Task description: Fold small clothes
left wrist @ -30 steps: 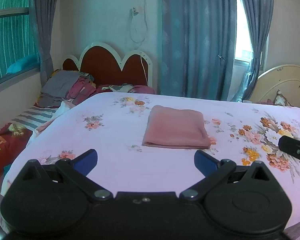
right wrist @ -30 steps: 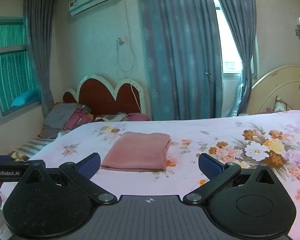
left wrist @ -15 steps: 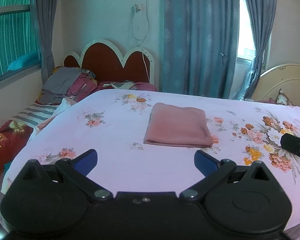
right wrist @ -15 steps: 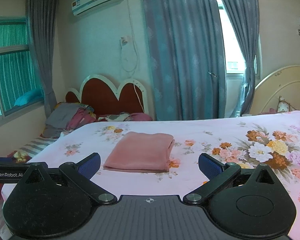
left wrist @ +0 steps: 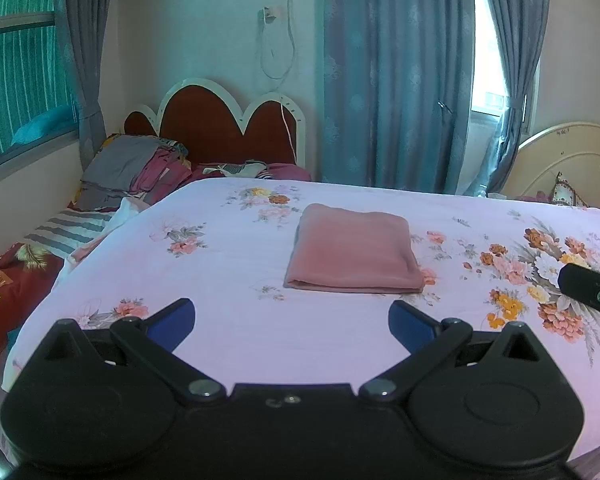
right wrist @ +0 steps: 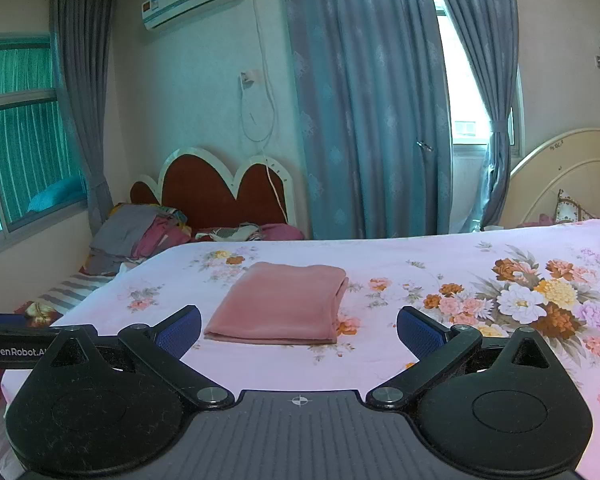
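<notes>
A pink cloth (left wrist: 354, 250) lies folded into a flat rectangle in the middle of the floral bedsheet (left wrist: 228, 280); the right wrist view shows the same pink cloth (right wrist: 280, 304) ahead and slightly left. My left gripper (left wrist: 292, 322) hangs open above the near part of the bed, short of the cloth, with nothing between its blue pads. My right gripper (right wrist: 299, 330) is open too, empty, just short of the cloth's near edge. Part of the right gripper's body (left wrist: 592, 290) shows at the right edge of the left wrist view.
A pile of unfolded clothes (left wrist: 136, 168) lies at the far left by a red scalloped headboard (left wrist: 228, 128). A second, cream headboard (left wrist: 564, 160) stands at the right. Blue curtains (left wrist: 396, 80) hang behind the bed. A striped and red blanket (left wrist: 24, 272) lies on the left.
Both grippers have drifted slightly back and up, so the folded cloth sits a little lower and farther in view. Both stay open and empty; the cloth has not moved.
</notes>
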The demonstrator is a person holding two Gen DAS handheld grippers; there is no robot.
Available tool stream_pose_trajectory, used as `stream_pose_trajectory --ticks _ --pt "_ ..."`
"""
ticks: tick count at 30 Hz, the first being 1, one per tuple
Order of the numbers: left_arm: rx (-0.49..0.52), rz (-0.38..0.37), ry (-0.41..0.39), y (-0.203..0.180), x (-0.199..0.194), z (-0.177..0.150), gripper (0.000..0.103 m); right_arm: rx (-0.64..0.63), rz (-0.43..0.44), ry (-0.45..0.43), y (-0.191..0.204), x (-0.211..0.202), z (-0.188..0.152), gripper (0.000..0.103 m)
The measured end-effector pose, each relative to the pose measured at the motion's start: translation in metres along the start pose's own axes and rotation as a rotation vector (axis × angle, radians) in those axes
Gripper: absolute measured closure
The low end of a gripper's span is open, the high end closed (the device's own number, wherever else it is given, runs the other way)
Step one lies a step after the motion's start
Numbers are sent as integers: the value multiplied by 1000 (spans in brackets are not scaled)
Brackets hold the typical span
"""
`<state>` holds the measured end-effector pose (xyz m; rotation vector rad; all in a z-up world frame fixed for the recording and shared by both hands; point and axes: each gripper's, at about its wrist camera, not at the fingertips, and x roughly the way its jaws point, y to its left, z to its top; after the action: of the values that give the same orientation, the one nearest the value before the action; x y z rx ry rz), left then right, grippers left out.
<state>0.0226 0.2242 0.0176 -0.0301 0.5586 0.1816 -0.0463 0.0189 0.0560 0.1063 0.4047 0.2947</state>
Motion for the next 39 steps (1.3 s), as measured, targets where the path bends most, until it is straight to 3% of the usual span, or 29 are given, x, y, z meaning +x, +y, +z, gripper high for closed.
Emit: stream_pose_trajectory --ticks 26,39 --pt "4 -3 12 -1 10 6 0 5 8 18 -8 14 0 0" --pt "12 -38 12 2 39 9 3 7 -8 52 -11 38 -1 0"
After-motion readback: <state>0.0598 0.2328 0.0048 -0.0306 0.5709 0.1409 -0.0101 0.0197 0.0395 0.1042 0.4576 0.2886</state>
